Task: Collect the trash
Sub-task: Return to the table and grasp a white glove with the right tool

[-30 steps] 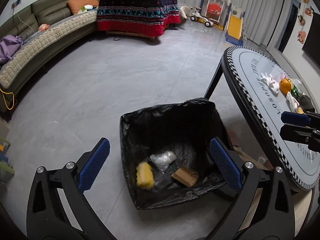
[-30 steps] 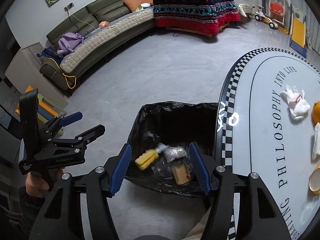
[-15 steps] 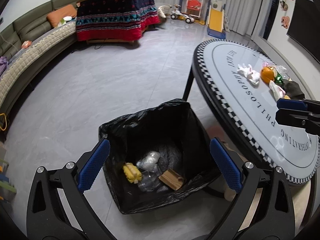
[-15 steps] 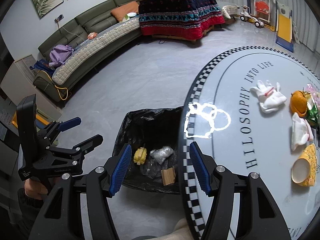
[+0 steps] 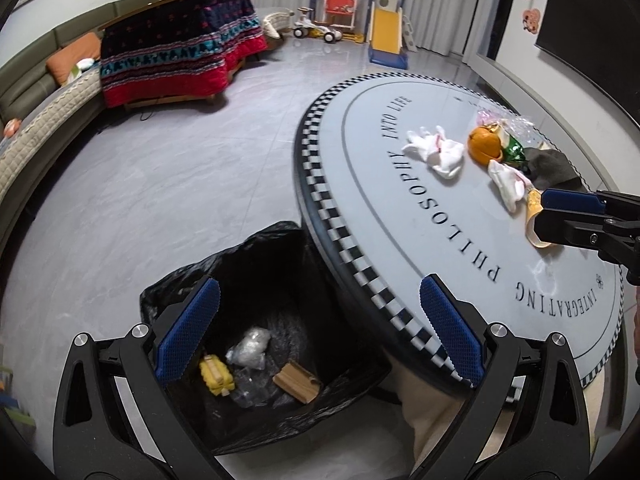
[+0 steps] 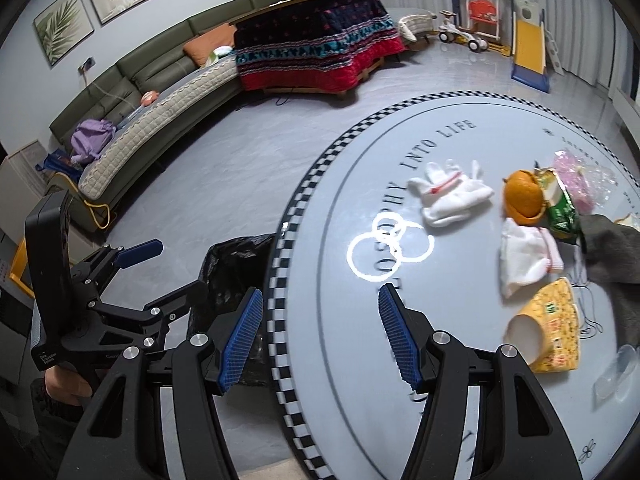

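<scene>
Both tongs are wide and hold nothing. Left tongs point(image 5: 320, 324) hang over the gap between bin and tabletop edge; right tongs point(image 6: 320, 336) hang over the checkered rim of the tabletop point(image 6: 304, 216). Bin point(image 5: 224, 272), lined with a black bag, stands on the floor beside the tabletop, partly under its edge. Inside: a yellow piece point(image 5: 216, 374), a clear crumpled plastic lump point(image 5: 252, 342), a brown cardboard piece point(image 5: 298, 382). Trash on the tabletop sits in a cluster well away from both tongs: white cloth point(image 6: 452, 196) nearest the lettering, orange peel point(image 6: 524, 198) next to it, green wrapper point(image 6: 562, 210) touching the peel, pink plastic point(image 6: 580, 178) behind that, a second white cloth point(image 6: 524, 260) in front of the peel, yellow paper cup point(image 6: 548, 326) lying on its side nearest the right tongs, grey cloth point(image 6: 612, 252) at the right edge. A lamp glare point(image 6: 390, 246) sits on the tabletop by the letters. Sofa point(image 6: 152, 92) and a covered low table point(image 6: 316, 48) stand in the background.
</scene>
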`<action>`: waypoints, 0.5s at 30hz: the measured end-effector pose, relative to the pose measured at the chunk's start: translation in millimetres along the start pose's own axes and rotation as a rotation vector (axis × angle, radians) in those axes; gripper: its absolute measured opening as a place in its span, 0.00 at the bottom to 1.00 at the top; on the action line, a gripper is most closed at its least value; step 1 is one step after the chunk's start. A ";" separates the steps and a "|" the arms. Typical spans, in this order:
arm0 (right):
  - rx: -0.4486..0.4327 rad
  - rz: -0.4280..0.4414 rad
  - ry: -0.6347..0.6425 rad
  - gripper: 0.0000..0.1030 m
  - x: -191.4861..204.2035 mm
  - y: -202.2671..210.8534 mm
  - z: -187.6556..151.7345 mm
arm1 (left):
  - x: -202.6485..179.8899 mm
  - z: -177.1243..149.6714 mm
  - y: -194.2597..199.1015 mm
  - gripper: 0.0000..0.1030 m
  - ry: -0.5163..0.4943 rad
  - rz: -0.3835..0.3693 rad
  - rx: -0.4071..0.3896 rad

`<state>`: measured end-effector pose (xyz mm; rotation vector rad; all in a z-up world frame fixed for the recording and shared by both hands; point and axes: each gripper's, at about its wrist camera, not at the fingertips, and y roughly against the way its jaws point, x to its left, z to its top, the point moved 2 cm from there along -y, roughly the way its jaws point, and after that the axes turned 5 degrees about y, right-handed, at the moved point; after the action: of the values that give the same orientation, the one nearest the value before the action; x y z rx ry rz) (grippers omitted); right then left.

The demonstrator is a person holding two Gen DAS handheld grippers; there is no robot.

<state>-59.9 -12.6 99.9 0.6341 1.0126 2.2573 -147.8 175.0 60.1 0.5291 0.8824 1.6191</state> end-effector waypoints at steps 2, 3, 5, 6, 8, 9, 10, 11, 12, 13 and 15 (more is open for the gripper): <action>0.002 -0.015 -0.014 0.61 -14.4 1.4 1.6 | -11.1 5.1 -5.3 0.94 -0.016 -0.013 0.006; 0.003 -0.020 -0.018 0.61 -18.1 1.5 2.3 | -17.5 8.7 -8.4 0.94 -0.025 -0.020 0.008; 0.003 -0.035 -0.027 0.61 -30.8 2.0 4.5 | -28.2 14.2 -13.6 0.94 -0.038 -0.031 0.008; 0.002 -0.044 -0.032 0.61 -39.0 2.2 5.9 | -33.9 17.2 -16.1 0.94 -0.045 -0.036 0.007; 0.003 -0.057 -0.045 0.61 -51.0 1.3 7.9 | -43.9 23.4 -22.4 0.94 -0.057 -0.046 0.009; 0.007 -0.063 -0.054 0.61 -59.3 -0.4 9.0 | -48.4 25.8 -26.1 0.94 -0.061 -0.049 0.012; 0.012 -0.070 -0.061 0.61 -66.0 -1.0 10.4 | -53.7 28.9 -30.9 0.94 -0.068 -0.053 0.018; 0.020 -0.079 -0.068 0.61 -72.1 -3.0 11.7 | -58.7 32.1 -35.8 0.94 -0.077 -0.057 0.026; 0.029 -0.089 -0.076 0.61 -79.9 -5.9 13.1 | -62.3 34.2 -39.3 0.94 -0.084 -0.058 0.030; 0.034 -0.095 -0.081 0.61 -85.1 -7.9 13.8 | -67.5 37.6 -44.6 0.94 -0.096 -0.056 0.037; 0.049 -0.103 -0.095 0.61 -96.8 -13.0 16.1 | -76.3 43.6 -53.3 0.94 -0.111 -0.056 0.047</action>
<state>23.7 -62.3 81.7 0.6875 1.0333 2.0983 -63.9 115.9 54.5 0.6155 0.8471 1.5067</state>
